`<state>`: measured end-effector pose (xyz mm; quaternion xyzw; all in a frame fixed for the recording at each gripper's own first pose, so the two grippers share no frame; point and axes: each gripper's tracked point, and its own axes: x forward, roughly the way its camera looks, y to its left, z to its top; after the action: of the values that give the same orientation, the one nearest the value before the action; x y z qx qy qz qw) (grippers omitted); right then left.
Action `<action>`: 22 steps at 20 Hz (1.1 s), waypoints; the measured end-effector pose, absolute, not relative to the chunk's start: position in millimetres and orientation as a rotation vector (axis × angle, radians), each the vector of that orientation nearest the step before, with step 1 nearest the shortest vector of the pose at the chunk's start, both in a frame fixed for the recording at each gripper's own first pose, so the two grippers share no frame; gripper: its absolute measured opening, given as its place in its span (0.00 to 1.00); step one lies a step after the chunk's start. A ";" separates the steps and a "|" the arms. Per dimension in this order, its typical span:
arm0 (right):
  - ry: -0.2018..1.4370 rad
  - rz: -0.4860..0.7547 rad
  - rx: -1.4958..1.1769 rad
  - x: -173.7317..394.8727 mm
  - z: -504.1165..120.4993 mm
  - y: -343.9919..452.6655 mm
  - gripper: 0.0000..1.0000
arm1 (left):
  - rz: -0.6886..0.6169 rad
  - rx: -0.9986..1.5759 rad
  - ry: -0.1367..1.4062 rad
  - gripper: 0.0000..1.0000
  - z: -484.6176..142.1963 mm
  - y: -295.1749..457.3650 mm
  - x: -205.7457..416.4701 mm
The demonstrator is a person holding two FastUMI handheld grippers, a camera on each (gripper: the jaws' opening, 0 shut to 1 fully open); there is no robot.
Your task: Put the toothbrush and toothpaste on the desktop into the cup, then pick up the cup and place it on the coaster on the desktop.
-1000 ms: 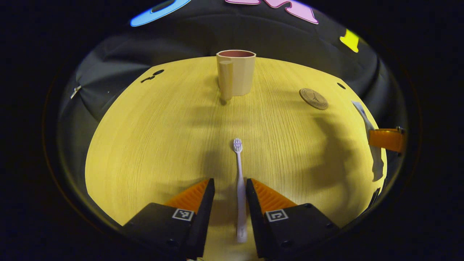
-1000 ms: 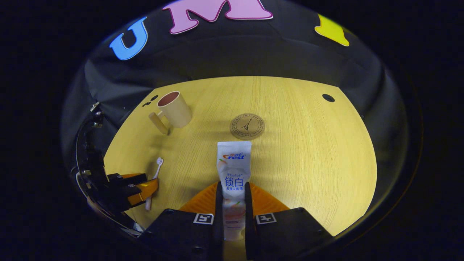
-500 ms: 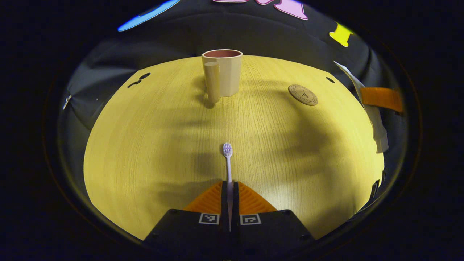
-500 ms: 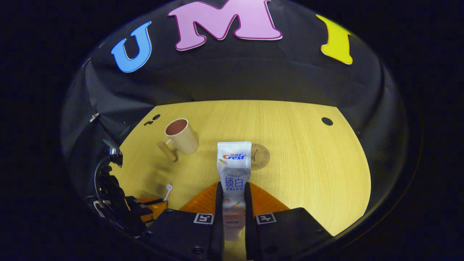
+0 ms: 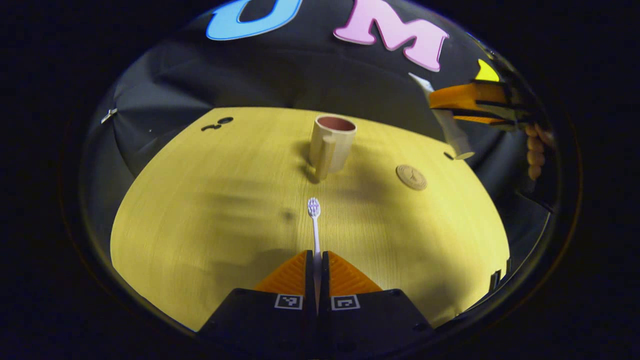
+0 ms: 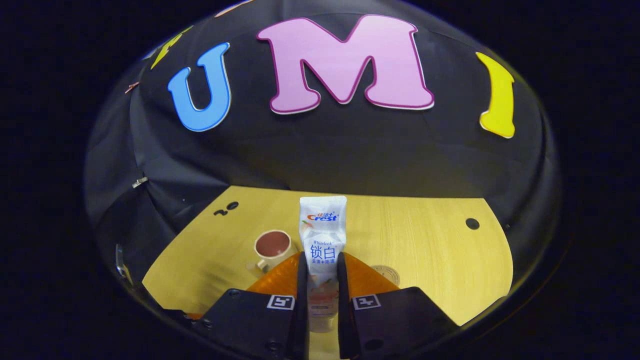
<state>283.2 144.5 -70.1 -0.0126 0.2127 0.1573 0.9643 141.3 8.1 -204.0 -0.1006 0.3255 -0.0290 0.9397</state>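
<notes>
1. Left claw (image 5: 316,255): closed narrow on the toothbrush (image 5: 314,225), both fingers pressing the handle; bristle head pointing forward, held above the counter (image 5: 200,210).
2. Right claw (image 6: 320,260): clamped on the toothpaste (image 6: 322,235), both fingers against the lower part of the tube, flat sealed end sticking up and forward, cap end low between the fingers.
3. Same right claw in the left gripper view (image 5: 470,102): up in the air past the counter's far right corner, tube hanging from it cap end down, with fingers of a hand (image 5: 535,150) gripping behind it.
4. Cup (image 5: 331,144): upright on the counter toward the far edge, near the middle, handle turned toward the left claw's camera, reddish inside.
5. Same cup in the right gripper view (image 6: 272,246): seen from above, just left of the tube, mouth open, nothing seen inside.
6. Coaster (image 5: 411,177): round, flat on the counter, right of the cup and apart from it, nearer the right edge.
7. Coaster in the right gripper view (image 6: 387,274): partly hidden behind the right finger of the claw.
8. Small dark hole (image 6: 471,223): in the counter close to the far right corner.
</notes>
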 end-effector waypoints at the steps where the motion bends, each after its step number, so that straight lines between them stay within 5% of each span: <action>1: 0.405 0.319 -0.013 291.7 -64.6 152.2 0.27 | -0.053 -0.223 0.640 0.06 -193.6 13.2 141.5; 11: 0.206 0.338 0.097 356.5 -46.8 230.7 0.27 | -0.023 -0.308 0.465 0.06 -120.4 57.5 139.6; 22: 0.211 0.315 0.127 402.8 -112.0 253.7 0.27 | 0.005 -0.410 0.404 0.06 -120.4 77.7 151.6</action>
<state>402.8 253.7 -112.0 0.0633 0.1046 0.1566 0.9801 151.6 77.7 -120.4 -0.2024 0.1993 0.0026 0.9588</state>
